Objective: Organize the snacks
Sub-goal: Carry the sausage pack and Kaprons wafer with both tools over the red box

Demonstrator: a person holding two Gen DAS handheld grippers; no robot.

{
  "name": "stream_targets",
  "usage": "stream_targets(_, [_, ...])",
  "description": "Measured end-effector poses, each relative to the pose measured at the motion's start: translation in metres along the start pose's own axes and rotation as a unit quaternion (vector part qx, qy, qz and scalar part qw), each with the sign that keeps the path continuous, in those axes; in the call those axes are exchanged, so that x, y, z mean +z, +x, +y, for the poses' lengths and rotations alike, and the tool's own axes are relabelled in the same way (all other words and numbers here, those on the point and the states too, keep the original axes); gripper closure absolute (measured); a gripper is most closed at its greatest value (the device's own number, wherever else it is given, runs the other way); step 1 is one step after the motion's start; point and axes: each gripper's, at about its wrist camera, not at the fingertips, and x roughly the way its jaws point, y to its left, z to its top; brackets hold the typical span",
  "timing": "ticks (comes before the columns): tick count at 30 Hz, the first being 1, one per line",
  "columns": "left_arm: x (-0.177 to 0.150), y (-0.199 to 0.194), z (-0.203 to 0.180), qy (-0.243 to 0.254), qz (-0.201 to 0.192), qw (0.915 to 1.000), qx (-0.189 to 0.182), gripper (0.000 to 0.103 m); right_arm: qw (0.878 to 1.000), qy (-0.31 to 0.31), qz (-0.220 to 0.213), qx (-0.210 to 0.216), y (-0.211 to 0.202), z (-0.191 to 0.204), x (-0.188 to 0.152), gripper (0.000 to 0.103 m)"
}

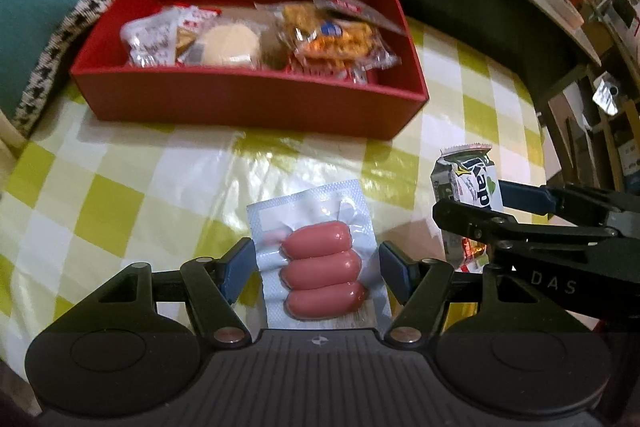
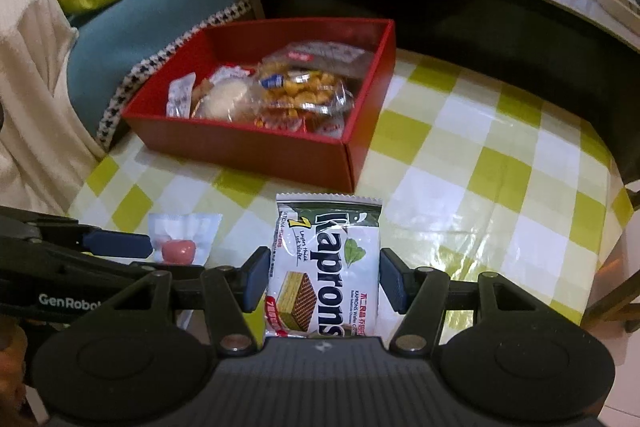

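Landmark: the red box (image 1: 256, 99) on my checked bench (image 1: 120, 195), holding wrapped snacks, among them a clear bag of fried crackers (image 1: 336, 39).
Left tongs (image 1: 316, 267): spread open, blue pads either side of the sausage pack (image 1: 320, 263) and clear of it; three pink sausages lie flat on the bench, on the near side of the red box.
Right tongs (image 2: 323, 279): open around the Kaprons wafer packet (image 2: 326, 267); whether the pads touch its edges I cannot tell.
Wafer packet: near side of the red box, just beside the sausage pack.
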Motion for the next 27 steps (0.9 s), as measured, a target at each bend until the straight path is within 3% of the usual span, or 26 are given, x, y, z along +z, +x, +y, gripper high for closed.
stream_targets(17, [0.069, -0.03, 0.007, -0.01, -0.095, 0.9949, 0.033, 0.03, 0.996, 0.021, -0.08, 0.013, -0.004, 0.008, 0.067, 0.038])
stream_targets(27, [0.105, -0.02, 0.011, -0.006, -0.112, 0.9926, 0.046, 0.03, 0.995, 0.032, -0.094, 0.016, 0.014, 0.0, 0.099, 0.038])
